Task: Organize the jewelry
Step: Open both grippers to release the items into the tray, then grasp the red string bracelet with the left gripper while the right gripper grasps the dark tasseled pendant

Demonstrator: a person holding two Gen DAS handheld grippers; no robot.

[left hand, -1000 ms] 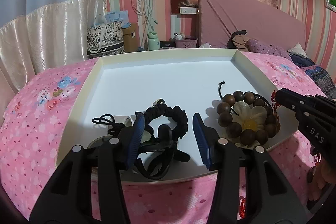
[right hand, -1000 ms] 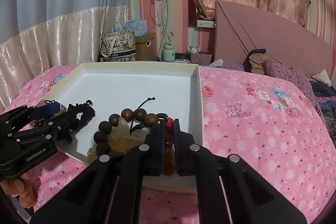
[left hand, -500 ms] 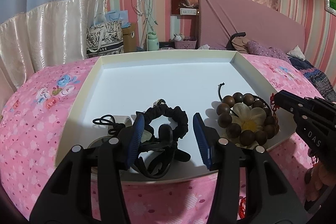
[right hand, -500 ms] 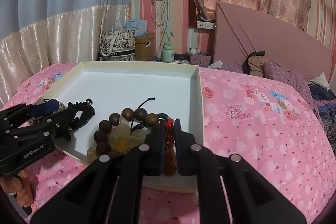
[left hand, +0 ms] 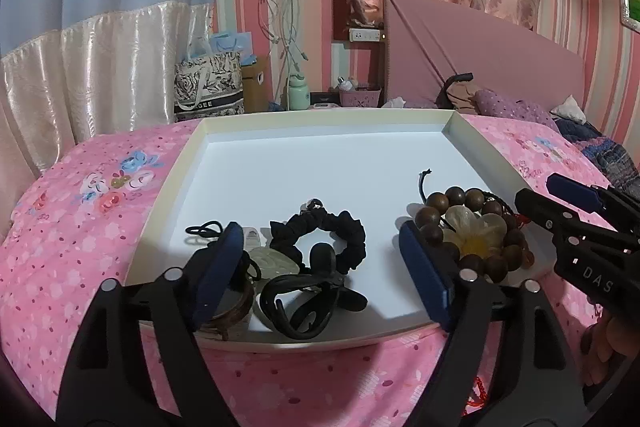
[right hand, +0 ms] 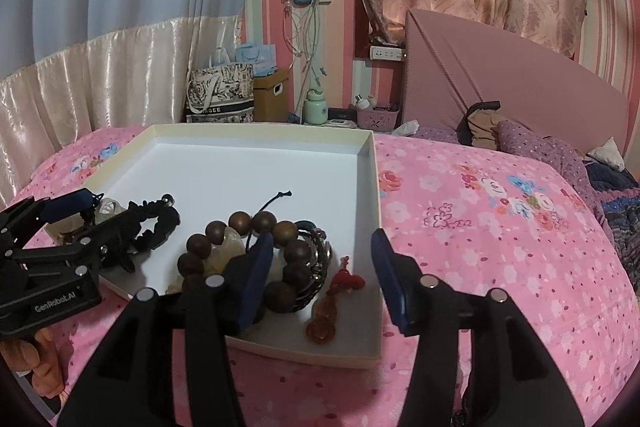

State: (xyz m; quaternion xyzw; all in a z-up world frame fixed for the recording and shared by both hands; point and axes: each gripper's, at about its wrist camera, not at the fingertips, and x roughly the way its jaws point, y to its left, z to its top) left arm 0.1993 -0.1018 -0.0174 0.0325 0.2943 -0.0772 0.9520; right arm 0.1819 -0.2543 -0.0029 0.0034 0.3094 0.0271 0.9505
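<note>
A white tray (left hand: 320, 115) lies on the bed. My left gripper (left hand: 320, 271) hovers over its near edge, jaws opening; a black scrunchie (left hand: 336, 231), a black hair clip (left hand: 308, 299) and a pale jade pendant (left hand: 276, 261) lie between the pads, untouched. A brown bead bracelet (left hand: 472, 231) with a pale flower sits to the right. My right gripper (right hand: 322, 279) is also opening. A red-and-amber charm (right hand: 334, 297) lies loose on the tray (right hand: 376, 187) floor between its pads, beside the bead bracelet (right hand: 248, 247). Each gripper shows in the other's view: right gripper (left hand: 556, 203), left gripper (right hand: 88, 219).
The tray rests on a pink floral bedspread (right hand: 500, 227). A pink headboard (right hand: 520, 87), pillows and clothes are at the far right. Bags (left hand: 208, 87) and a box stand behind the bed by the curtain. A hand (right hand: 36, 359) holds the left gripper.
My right gripper opened and let go of the red-and-amber charm, which now lies on the tray floor. My left gripper's jaws spread wider. Neither hand shifted.
</note>
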